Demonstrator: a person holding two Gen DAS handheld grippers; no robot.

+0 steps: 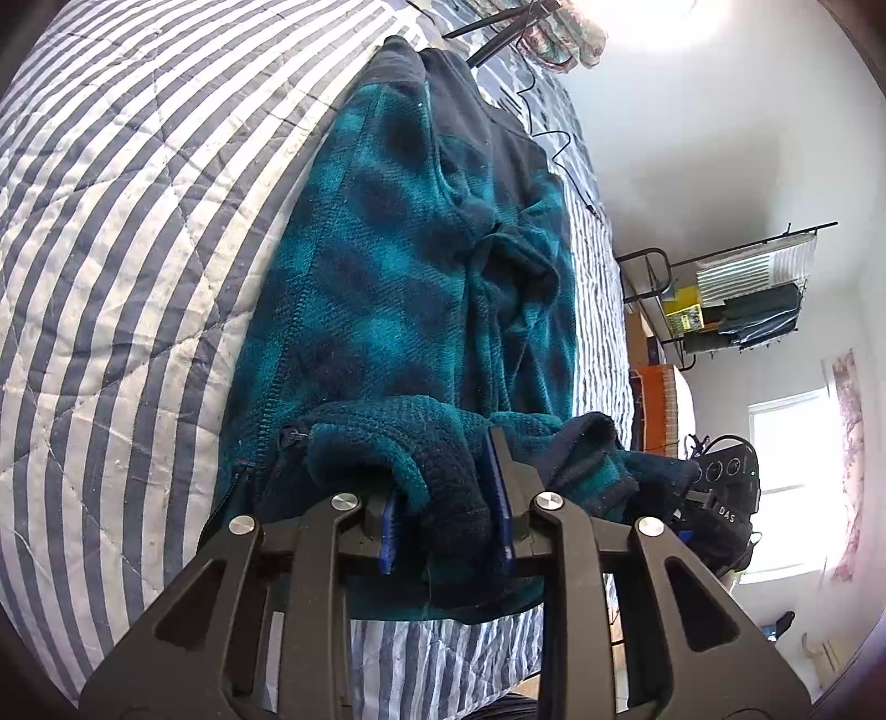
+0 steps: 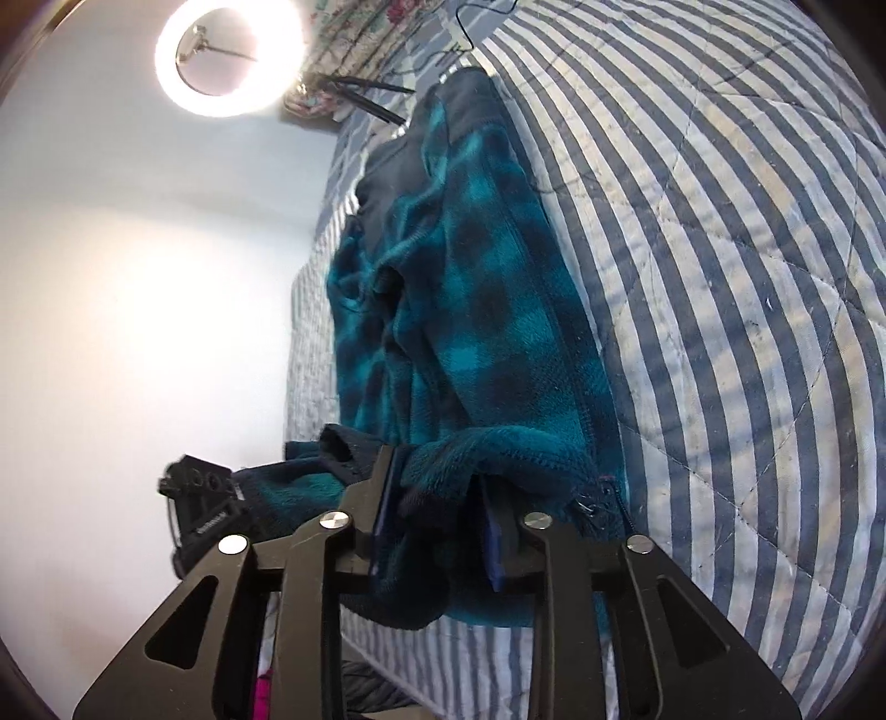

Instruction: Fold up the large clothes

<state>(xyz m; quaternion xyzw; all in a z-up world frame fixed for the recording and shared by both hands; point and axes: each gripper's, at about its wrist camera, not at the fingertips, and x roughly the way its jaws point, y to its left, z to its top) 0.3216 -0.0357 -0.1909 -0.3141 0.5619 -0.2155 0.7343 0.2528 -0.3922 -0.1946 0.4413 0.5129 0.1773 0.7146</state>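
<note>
A teal and dark blue plaid fleece jacket (image 1: 398, 266) lies lengthwise on a striped quilt (image 1: 127, 232). My left gripper (image 1: 446, 498) is shut on a bunched fold of the jacket's near edge, beside its zipper (image 1: 288, 437). The other gripper's camera body (image 1: 725, 487) shows at the right, touching the same edge. In the right wrist view the jacket (image 2: 470, 288) stretches away over the quilt (image 2: 747, 277). My right gripper (image 2: 437, 515) is shut on the jacket's near edge too, with fleece bulging between the blue pads. The left gripper's body (image 2: 205, 498) shows at the left.
A ring light (image 2: 230, 50) on a black tripod (image 1: 498, 27) stands at the far end of the bed. A black cable (image 1: 554, 138) runs along the quilt beside the jacket. A metal rack (image 1: 731, 293) and a window (image 1: 792, 482) are across the room.
</note>
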